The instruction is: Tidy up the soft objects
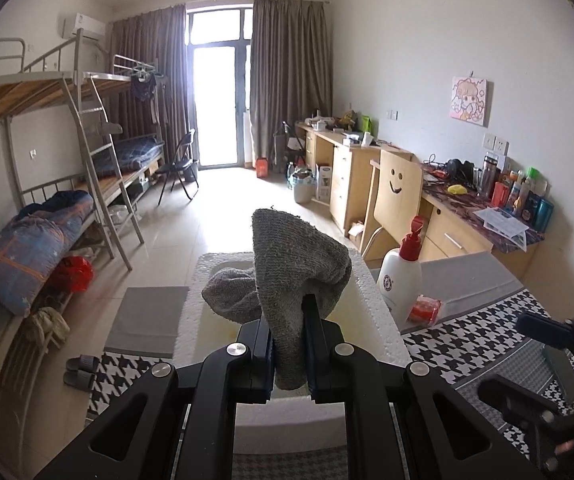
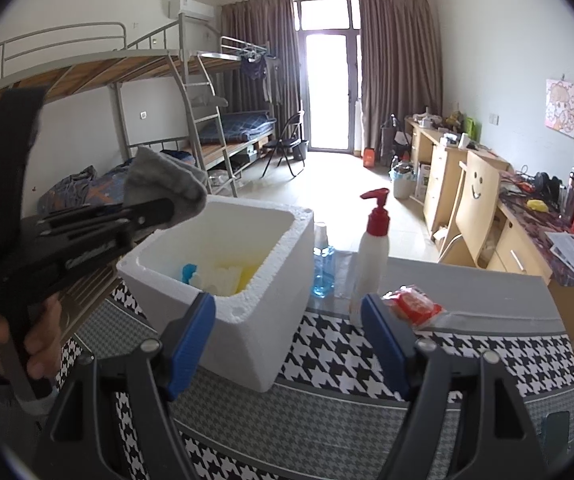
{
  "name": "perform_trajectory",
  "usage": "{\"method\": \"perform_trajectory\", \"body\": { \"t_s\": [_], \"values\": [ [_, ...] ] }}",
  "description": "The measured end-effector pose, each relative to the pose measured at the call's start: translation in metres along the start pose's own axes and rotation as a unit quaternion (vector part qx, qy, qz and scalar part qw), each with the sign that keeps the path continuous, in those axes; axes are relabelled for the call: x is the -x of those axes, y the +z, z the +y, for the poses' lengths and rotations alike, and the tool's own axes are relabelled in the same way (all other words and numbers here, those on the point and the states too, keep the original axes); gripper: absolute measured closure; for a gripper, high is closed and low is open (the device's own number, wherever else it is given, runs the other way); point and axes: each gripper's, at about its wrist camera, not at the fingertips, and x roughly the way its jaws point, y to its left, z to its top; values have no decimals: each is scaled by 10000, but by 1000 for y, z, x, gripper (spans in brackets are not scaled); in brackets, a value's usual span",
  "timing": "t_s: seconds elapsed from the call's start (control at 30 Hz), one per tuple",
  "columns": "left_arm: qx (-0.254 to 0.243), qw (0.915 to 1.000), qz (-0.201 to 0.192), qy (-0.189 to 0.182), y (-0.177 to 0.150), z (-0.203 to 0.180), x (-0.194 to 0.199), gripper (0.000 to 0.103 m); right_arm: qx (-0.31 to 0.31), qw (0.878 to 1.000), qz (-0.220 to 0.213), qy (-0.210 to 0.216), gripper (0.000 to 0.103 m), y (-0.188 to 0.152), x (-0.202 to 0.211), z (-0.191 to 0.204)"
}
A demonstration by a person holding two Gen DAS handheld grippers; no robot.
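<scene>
My left gripper (image 1: 290, 344) clenched a grey sock (image 1: 295, 280) above the white foam box (image 2: 263, 320). My right gripper (image 2: 287, 336) hung released, empty, near the pump bottle (image 2: 371, 256).

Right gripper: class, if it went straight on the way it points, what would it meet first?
Probably the white foam box, near its right front corner; the open right gripper frames it, though depth is unclear.

- a houndstooth-patterned cloth (image 2: 327, 360) is spread over the work surface
- a white foam box (image 2: 247, 300) is set on it
- just beside, a white pump bottle (image 2: 373, 256), a blue bottle (image 2: 323, 268) and a red packet (image 2: 413, 304) are stood
</scene>
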Motion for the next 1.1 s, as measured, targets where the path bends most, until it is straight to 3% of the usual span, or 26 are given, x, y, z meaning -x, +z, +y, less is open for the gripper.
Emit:
{"method": "perform_trajectory", "body": {
  "t_s": [0.47,0.53,0.6,0.67,0.9,1.1],
  "values": [
    [146,9987,463,-137,4,6,-38,87,-125,9999,51,-86,24,-7,0,-11],
    [180,9985,522,-57,4,9,-42,73,-139,9999,55,-70,24,-9,1,-13],
    [183,9986,493,3,4,9,-41,36,-165,9998,39,-77,24,-10,3,-15],
    [222,9990,383,10,4,9,-36,25,-182,9998,19,-69,24,-10,4,-17],
    [212,9997,87,64,3,6,-16,6,-258,9996,-14,-111,24,-9,6,-21],
    [149,9998,-81,78,-3,0,4,3,-262,9994,-85,-191,24,-8,11,-21]
  ]
}}
